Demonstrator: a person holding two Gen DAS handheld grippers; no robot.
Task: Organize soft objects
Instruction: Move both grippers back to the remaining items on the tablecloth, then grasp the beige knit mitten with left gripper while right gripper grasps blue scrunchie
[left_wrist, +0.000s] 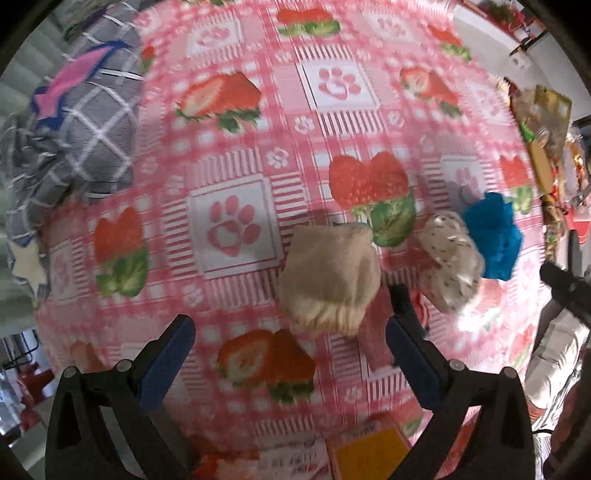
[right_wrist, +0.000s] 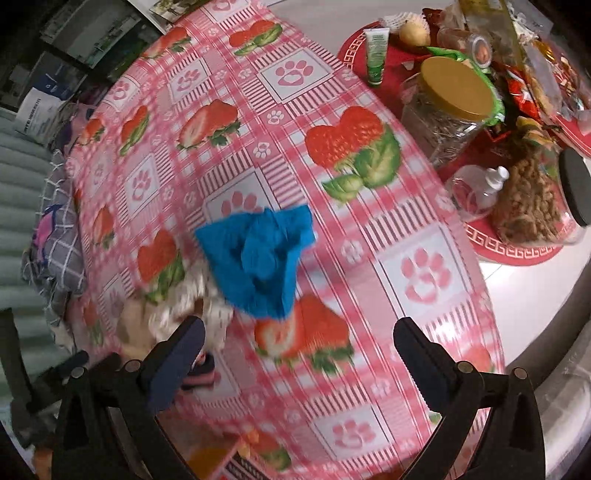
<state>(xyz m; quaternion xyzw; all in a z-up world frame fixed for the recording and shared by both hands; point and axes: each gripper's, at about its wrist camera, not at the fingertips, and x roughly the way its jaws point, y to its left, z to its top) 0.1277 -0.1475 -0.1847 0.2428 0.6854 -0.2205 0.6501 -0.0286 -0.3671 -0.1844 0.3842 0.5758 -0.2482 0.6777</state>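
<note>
1. Left gripper (left_wrist: 290, 328) fingers spread wide, empty, over the beige rolled sock (left_wrist: 330, 278) mid-tabletop (left_wrist: 236, 155).
2. Right gripper (right_wrist: 299, 332) fingers fully spread, empty, over the blue cloth bundle (right_wrist: 258, 258).
3. Risk: the speckled bundle (left_wrist: 448, 260) touches the blue one; fingers may snag both.
4. Count: three soft bundles, one grey checked fabric (left_wrist: 92, 122) at the edge.

Motion blur smears the pink strawberry tablecloth (left_wrist: 236, 155) across most of the left wrist view. At the lower edge, a yellow-and-red packet (left_wrist: 369, 456) is cut off, its print unreadable. In the right wrist view, the left finger (right_wrist: 177, 362) hides part of a speckled white bundle (right_wrist: 207, 317), and a dark striped item (right_wrist: 201, 373) beneath it stays unidentifiable.
</note>
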